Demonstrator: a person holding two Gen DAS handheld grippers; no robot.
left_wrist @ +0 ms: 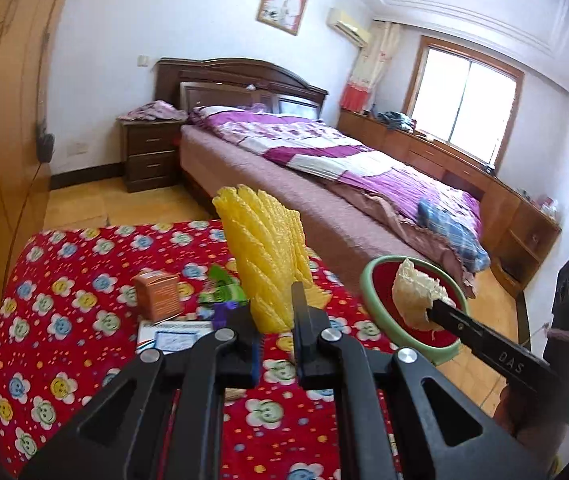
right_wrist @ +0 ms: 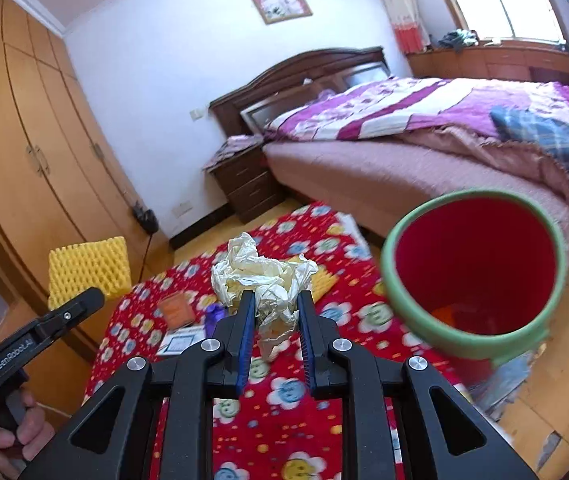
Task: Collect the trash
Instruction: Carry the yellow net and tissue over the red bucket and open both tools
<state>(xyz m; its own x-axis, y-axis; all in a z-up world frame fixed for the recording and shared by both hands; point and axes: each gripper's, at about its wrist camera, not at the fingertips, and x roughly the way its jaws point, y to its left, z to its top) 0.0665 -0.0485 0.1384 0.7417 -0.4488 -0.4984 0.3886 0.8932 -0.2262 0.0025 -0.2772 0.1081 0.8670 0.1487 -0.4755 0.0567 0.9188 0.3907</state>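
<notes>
Left gripper (left_wrist: 274, 304) clamped tight on yellow foam fruit-net sleeve (left_wrist: 262, 248), held above red flower-print tablecloth (left_wrist: 64, 264); right gripper (right_wrist: 272, 312) pinching crumpled cream paper wad (right_wrist: 262, 276) beside red bin with green rim (right_wrist: 404, 304); both light, squashy; grip low, firmly

Red flowered cloth (left_wrist: 64, 280) over table: orange box (left_wrist: 157, 294), green wrapper (left_wrist: 222, 288), white card (left_wrist: 172, 338).
</notes>
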